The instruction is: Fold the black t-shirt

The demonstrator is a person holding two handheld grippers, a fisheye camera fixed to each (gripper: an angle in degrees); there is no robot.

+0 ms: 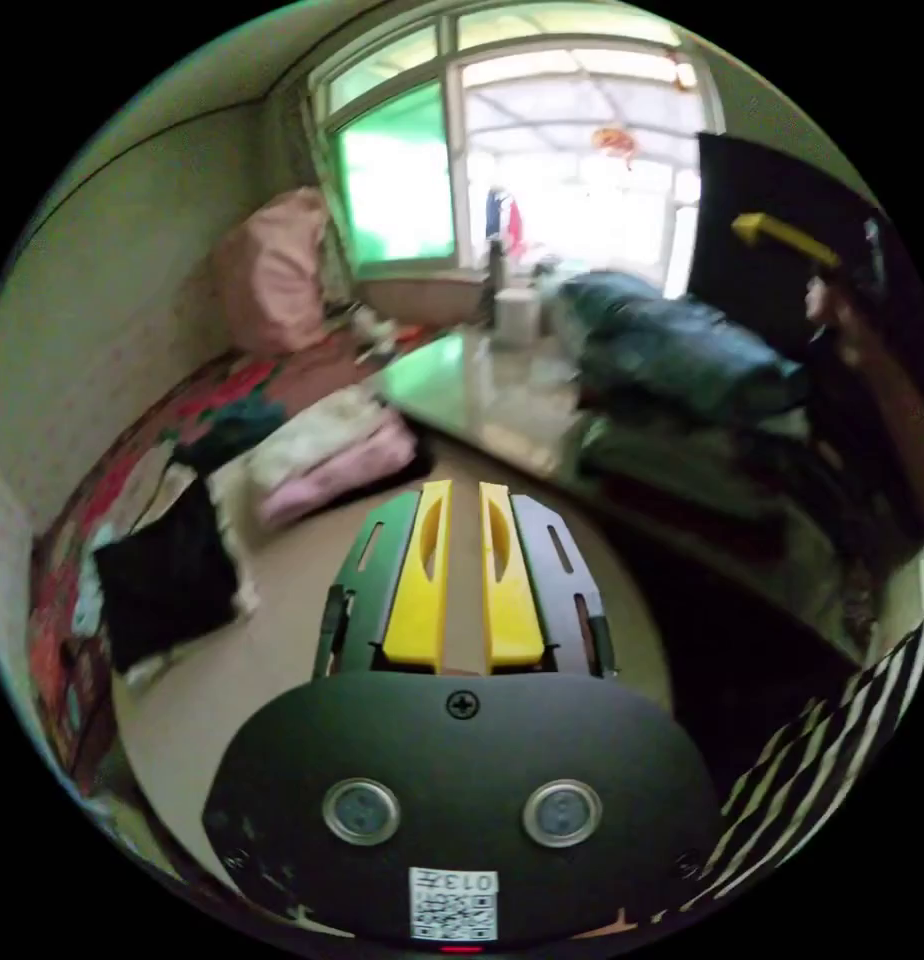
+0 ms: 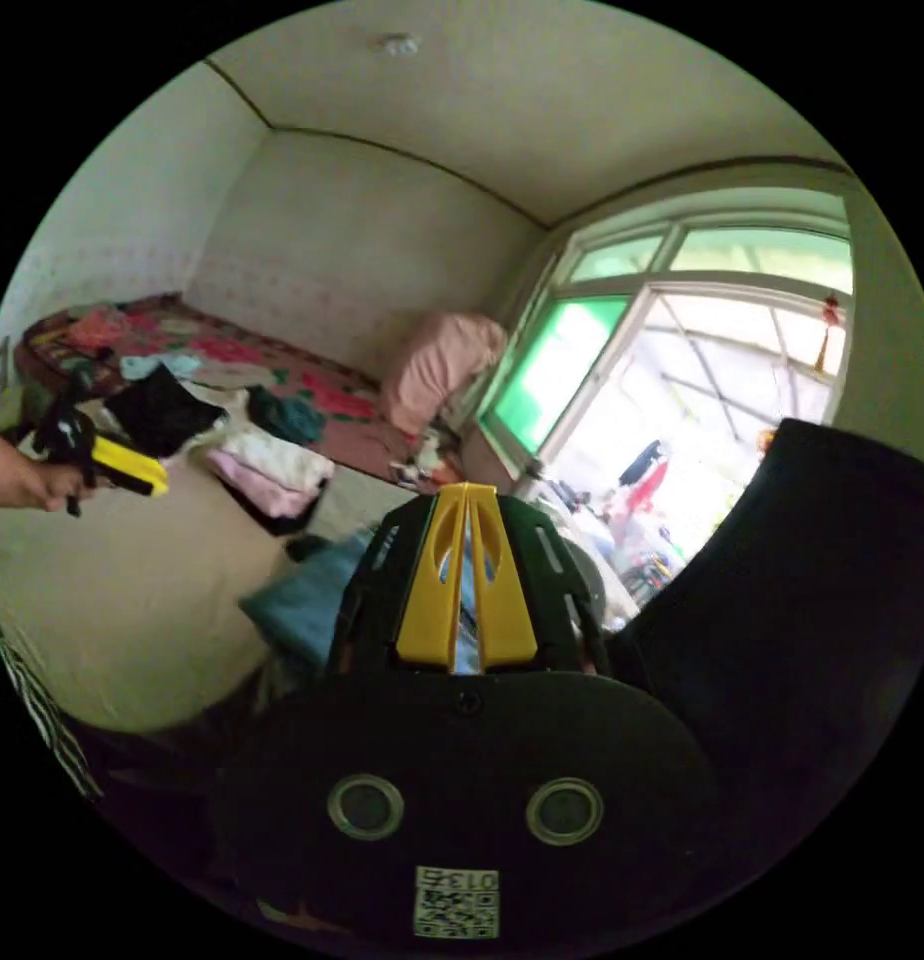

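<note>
Two tools were raised in the air over the bed. The left tool [image 1: 465, 490] stood with its yellow jaws slightly apart and nothing between them, hovering over the bare tan bed cover [image 1: 282, 620]. The right tool [image 2: 467, 492] had its jaws nearly closed at the tips; a large black cloth, probably the black t-shirt [image 2: 822, 600], hung just beside it, but I could not tell whether the jaws pinched it. A heap of folded clothes [image 1: 322, 450] lay near the far wall. By my reckoning the step in hand was lifting the shirt to spread it. The next move would call for the left tool to catch a free corner and lay it flat.
</note>
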